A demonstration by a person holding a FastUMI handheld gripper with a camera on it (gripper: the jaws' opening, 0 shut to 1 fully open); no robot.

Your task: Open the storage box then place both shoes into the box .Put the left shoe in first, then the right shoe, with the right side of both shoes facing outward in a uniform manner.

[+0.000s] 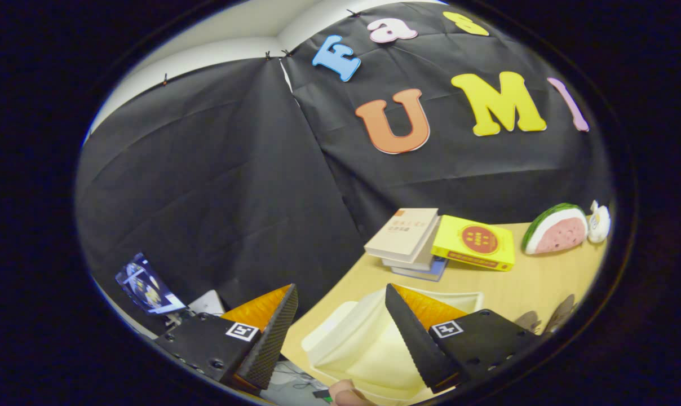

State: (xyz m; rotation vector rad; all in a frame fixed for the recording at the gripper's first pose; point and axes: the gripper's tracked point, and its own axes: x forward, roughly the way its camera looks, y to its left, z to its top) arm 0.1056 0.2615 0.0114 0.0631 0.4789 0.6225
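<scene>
My gripper (340, 296) is open, tilted, with nothing between its fingers. Just below and ahead of the fingers a cream-white storage box (352, 344) sits on the wooden table (521, 282) near its corner. The right finger (416, 338) overlaps the box in the view; whether it touches the box I cannot tell. Whether the lid is up or down is unclear from this angle. A fingertip of a person's hand (346, 393) shows below the box.
Beyond the box lies a stack of books (408, 239) with a yellow book (476, 242) beside it. A watermelon-slice toy (557, 228) and a small white figure (598, 221) stand at the far right. A tablet screen (146, 285) sits off the table's left edge.
</scene>
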